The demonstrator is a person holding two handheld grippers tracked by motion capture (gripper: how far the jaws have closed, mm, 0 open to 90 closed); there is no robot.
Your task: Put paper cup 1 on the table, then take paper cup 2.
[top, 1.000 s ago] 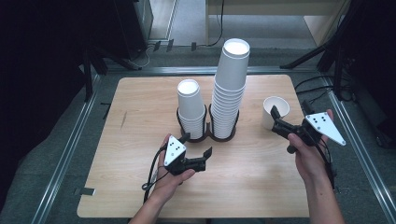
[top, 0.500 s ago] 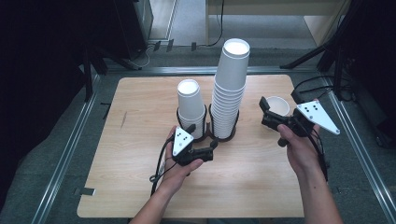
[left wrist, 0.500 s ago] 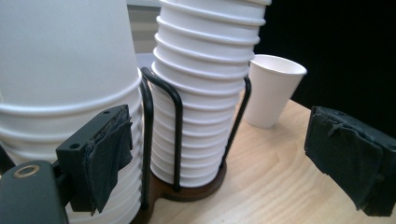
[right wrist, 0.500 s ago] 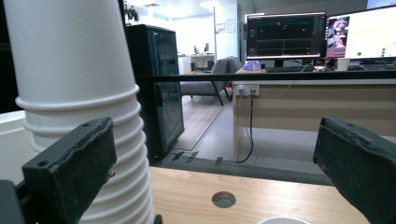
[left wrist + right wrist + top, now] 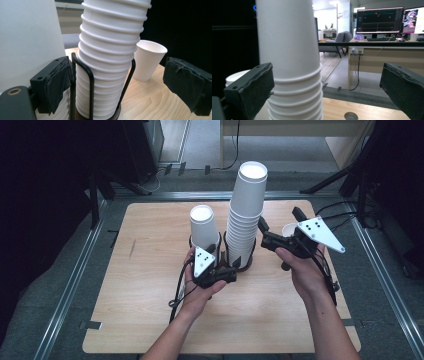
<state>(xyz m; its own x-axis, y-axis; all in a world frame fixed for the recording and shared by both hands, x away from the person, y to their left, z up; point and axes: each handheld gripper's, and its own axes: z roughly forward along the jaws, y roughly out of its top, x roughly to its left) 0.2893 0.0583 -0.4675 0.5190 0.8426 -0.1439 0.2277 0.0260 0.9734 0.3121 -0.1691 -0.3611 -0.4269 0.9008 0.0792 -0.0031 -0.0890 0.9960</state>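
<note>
At the near middle of the wooden surface, two hand-held grippers flank a wire holder of paper cups.

Nearest, the left gripper sits low by the holder's base, its jaws spread wide around the foot of the tall cup stack and gripping nothing; one black wire of the holder stands right beside its left jaw. Beside the tall stack, the short stack stands in the holder's other ring. To the right, the right gripper is raised, jaws open, with the tall stack just between them higher up. Behind that gripper a single loose cup stands upright on the surface. Farther off, a desk with monitors shows in the right gripper view.
</note>
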